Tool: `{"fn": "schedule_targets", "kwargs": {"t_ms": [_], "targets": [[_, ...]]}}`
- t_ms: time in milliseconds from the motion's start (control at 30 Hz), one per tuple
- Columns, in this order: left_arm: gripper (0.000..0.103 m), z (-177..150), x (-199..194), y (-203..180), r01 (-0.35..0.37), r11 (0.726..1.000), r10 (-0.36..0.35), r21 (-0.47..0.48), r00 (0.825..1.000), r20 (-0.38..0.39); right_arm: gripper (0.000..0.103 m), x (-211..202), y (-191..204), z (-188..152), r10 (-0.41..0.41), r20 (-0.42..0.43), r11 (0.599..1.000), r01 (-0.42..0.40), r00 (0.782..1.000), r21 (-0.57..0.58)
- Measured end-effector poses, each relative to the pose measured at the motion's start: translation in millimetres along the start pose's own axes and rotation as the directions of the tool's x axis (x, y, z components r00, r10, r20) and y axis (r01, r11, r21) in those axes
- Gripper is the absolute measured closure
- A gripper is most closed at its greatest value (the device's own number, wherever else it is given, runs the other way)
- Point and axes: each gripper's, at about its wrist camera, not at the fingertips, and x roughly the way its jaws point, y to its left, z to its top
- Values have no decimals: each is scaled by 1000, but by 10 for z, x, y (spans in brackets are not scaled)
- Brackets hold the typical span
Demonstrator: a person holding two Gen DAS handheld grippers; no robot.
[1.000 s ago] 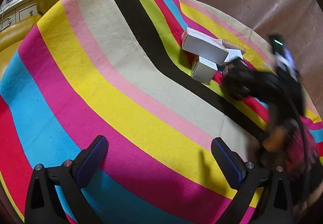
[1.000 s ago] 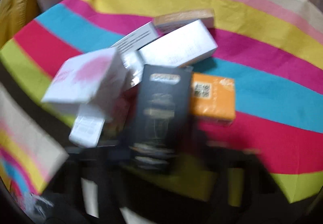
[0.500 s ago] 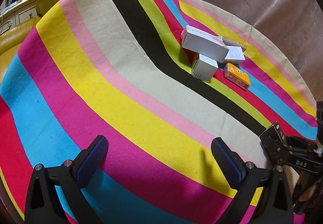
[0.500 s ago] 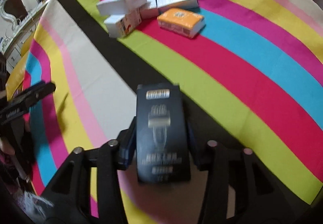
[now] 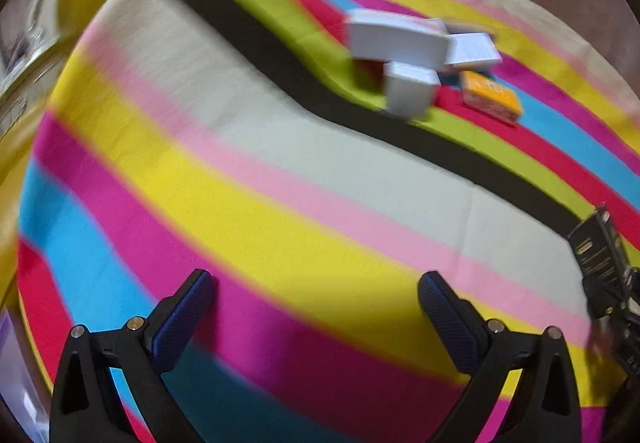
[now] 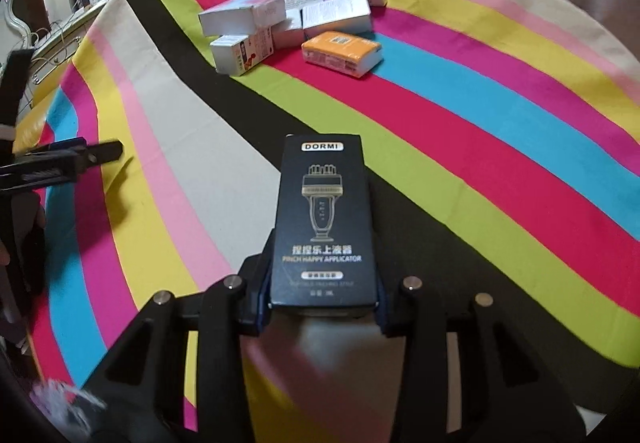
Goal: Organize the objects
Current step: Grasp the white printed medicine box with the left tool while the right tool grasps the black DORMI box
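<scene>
Down at the bottom centre of the right wrist view, the right gripper [image 6: 322, 307] has the black DORMI box [image 6: 324, 219] pinched between its jaws, pads pressed on the box's long sides near its lower end, and the jaws are closing in on it at this moment, so it's a live grip. The box sticks out forward, label up, over the striped tablecloth [image 6: 500, 147], well apart from the pile of white boxes [image 6: 280, 17] and the orange pack [image 6: 340, 52] in the upper middle of the frame. My read is that the step is carrying this box to its own spot away from the clutter. To do it well I'd keep it level, because most of the box hangs past the pads and could pivot, then lower it flat on a bare stripe before letting go. View differences are kinda neat. The right view is sharp enough to read the label and see separate boxes in the pile, and it catches the left gripper [image 6: 66, 159] poking in from the left edge. The left wrist view is smeared with blur, but it shows the left gripper [image 5: 314, 301] standing wide apart with nothing between its fingers, which the right view can't confirm. It also catches the black box [image 5: 596, 243] edge-on at the right rim, and the pile [image 5: 400, 55] sits in the upper right.
</scene>
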Motion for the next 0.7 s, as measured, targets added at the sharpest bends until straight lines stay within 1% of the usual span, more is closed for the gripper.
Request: {"fn": "schedule_targets", "kwargs": {"t_ms": [33,100,133,167,200,267,300,333,367,400,433,467,500,533,600,667,700], "targets": [[0,87,64,-93,26,1000,-26,12,1000,-11,60,15,5,11,-1,0,1000,1,1000,0],[0,266,177,-253,6,999,-6,37,1000,4,60,21,-14,19,4,-1,1000,-4,1000,10],[0,390,264,-343,-8,999,7,53,1000,19,60,13,-11,15,2,-1,1000,-2,1000,7],[0,542,392,-432,-26,997,25,66,1000,16,60,11,0,12,-5,0,1000,5,1000,1],[1,701,511,-493,-24,998,23,62,1000,8,60,10,-2,9,-5,0,1000,5,1000,1],[4,967,672,-561,-5,999,4,41,1000,17,60,14,-19,11,2,0,1000,-2,1000,8],[4,1107,766,-589,-11,999,10,35,1000,20,60,16,-29,10,5,0,1000,-5,1000,12],[11,1193,828,-601,-20,999,20,30,1000,20,60,15,-30,11,5,0,1000,-5,1000,13],[26,1272,892,-604,-19,1000,18,23,1000,20,59,13,-33,7,6,0,1000,-6,1000,15],[32,1299,902,-604,3,1000,-4,19,1000,28,59,17,-36,10,7,0,1000,-7,1000,17],[57,1295,871,-629,20,999,-22,38,999,35,59,17,-43,10,9,0,1000,-9,1000,20],[63,1271,837,-656,25,998,-26,61,999,24,59,17,-49,9,10,0,1000,-10,1000,22],[63,1216,779,-678,75,994,-75,78,997,-3,59,15,-54,8,11,0,1000,-11,1000,25],[63,1130,680,-692,137,986,-135,98,991,-26,59,13,-58,5,12,1,1000,-12,1000,26],[63,948,461,-684,184,974,-178,135,982,-55,59,10,-65,4,13,1,999,-13,1000,29],[63,775,246,-574,296,949,-286,111,953,-98,59,13,-63,5,12,1,1000,-12,1000,27],[63,706,158,-520,322,940,-312,107,945,-99,59,17,-62,8,12,1,1000,-12,1000,26]]}}
